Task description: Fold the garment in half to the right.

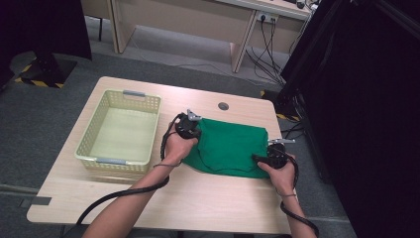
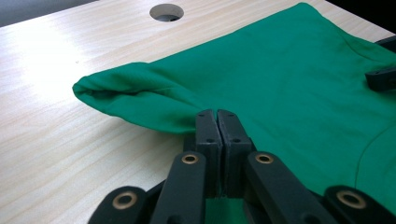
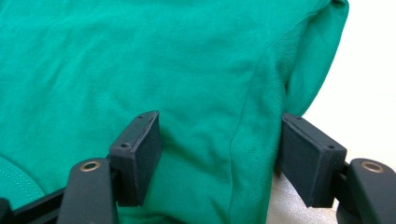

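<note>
Green garment lies folded on tabletop, right of the yellow basket. Left tongs: jaws fully closed, pinching the cloth's left edge. Right tongs: jaws wide apart, straddling the right edge fold, pads not pressing.

Grey carpet floor, wood desk behind, black curtain rt.
</note>
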The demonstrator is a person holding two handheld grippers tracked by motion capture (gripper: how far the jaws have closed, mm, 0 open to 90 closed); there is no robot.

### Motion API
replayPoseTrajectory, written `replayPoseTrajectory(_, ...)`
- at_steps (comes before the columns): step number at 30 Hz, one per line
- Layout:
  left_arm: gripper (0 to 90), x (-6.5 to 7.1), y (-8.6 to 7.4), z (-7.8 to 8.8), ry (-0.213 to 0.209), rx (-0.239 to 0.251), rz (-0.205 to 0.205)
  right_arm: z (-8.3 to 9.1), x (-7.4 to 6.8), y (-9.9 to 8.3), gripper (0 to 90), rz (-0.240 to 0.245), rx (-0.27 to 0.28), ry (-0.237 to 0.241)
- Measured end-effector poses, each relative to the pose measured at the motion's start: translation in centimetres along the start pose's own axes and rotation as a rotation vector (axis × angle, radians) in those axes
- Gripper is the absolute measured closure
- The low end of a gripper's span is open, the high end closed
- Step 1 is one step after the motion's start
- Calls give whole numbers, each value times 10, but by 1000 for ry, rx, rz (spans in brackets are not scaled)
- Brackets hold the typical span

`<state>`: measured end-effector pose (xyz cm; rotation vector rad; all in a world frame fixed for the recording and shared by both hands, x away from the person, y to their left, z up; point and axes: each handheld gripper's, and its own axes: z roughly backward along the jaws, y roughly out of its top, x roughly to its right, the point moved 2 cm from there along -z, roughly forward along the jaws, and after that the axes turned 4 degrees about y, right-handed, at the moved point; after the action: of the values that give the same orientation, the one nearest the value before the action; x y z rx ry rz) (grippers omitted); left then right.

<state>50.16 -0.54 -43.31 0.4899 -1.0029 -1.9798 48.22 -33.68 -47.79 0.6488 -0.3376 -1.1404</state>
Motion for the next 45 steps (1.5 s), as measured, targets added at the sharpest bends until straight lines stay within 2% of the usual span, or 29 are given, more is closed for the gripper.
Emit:
replayPoseTrajectory(27, 879, 0, 4, 1, 11, 9, -5, -2, -4, 2, 332, 8, -3, 3)
replayPoseTrajectory(45, 879, 2, 12, 5, 18, 29, -6, -9, -19, 8, 333, 28, 0, 20)
